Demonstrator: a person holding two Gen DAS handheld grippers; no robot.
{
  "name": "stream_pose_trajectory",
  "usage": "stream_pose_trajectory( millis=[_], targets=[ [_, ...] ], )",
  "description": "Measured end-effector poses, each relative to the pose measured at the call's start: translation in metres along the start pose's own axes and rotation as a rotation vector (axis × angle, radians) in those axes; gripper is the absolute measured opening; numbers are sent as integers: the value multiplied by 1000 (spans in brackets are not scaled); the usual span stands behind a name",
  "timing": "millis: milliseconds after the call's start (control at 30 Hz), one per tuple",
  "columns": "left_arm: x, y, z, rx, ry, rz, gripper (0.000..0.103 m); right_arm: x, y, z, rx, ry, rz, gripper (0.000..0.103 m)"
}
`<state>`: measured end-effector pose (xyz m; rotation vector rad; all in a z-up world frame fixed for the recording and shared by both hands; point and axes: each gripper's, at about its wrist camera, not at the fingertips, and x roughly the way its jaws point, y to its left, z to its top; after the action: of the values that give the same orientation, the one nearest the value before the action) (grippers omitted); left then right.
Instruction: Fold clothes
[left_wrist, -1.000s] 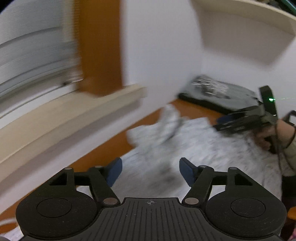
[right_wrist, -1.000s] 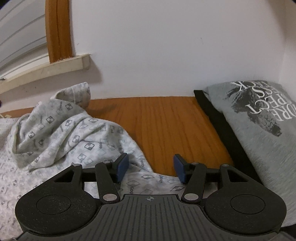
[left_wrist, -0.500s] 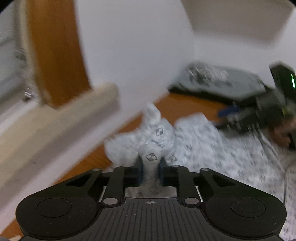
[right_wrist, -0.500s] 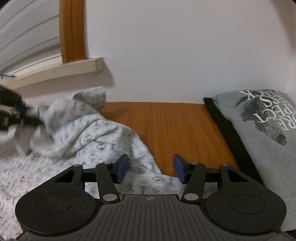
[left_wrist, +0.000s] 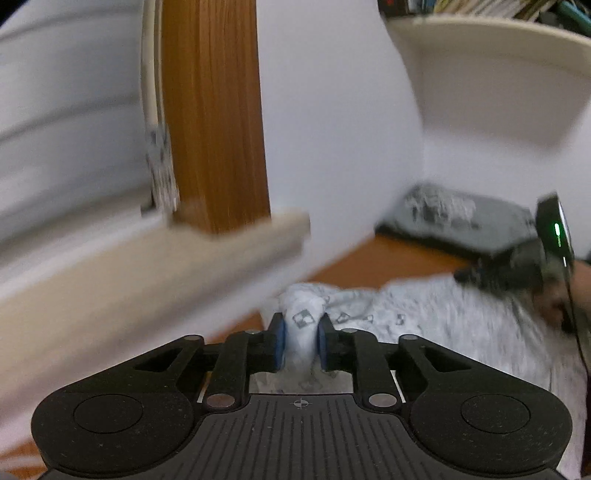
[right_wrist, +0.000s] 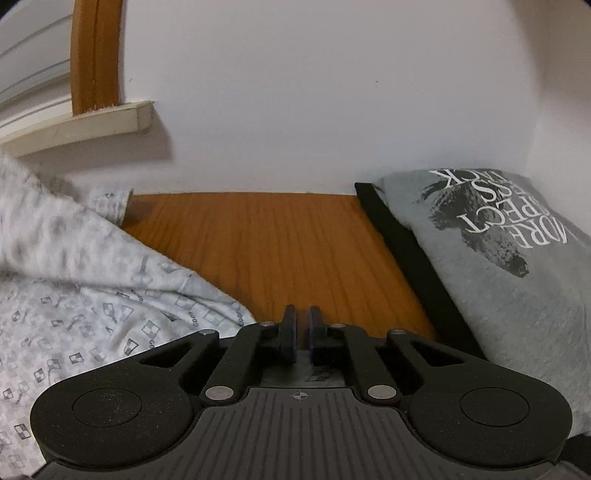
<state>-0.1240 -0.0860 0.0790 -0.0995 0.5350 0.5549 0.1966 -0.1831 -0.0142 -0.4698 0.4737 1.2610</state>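
A white garment with small grey checks (left_wrist: 443, 314) lies spread on the wooden tabletop (right_wrist: 277, 240). My left gripper (left_wrist: 301, 332) has a bunched fold of it between its blue pads, which press on the cloth while the jaws open slightly. My right gripper (right_wrist: 302, 332) sits at the garment's near-right edge (right_wrist: 207, 314). Its jaws are closing to a thin slit, and patterned cloth shows just under and behind the pads. In the blurred left wrist view that right gripper (left_wrist: 465, 275) and a person's hand (left_wrist: 576, 288) are on the garment's far side.
A folded grey printed T-shirt (right_wrist: 498, 258) on a black garment (right_wrist: 406, 251) lies at the right against the wall. A cream window sill (left_wrist: 184, 258) with a wooden frame (left_wrist: 214, 110) juts out at the left. A shelf (left_wrist: 480, 44) hangs above.
My left gripper shut on the bunched fold and drew it left toward the window sill. My right jaws went from wide apart to almost together. The raised bunch has left the right view.
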Motion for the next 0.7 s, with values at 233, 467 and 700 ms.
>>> stream_pose_trajectory(
  millis=[233, 467, 700],
  targets=[
    [-15, 11, -14, -11, 12, -6, 47, 1, 4, 0, -27, -2, -16, 13],
    [-2, 30, 16, -56, -40, 11, 60, 0, 4, -1, -28, -8, -19, 27],
    [80, 61, 8, -133, 94, 65, 56, 0, 9, 0, -56, -12, -32, 32]
  ],
)
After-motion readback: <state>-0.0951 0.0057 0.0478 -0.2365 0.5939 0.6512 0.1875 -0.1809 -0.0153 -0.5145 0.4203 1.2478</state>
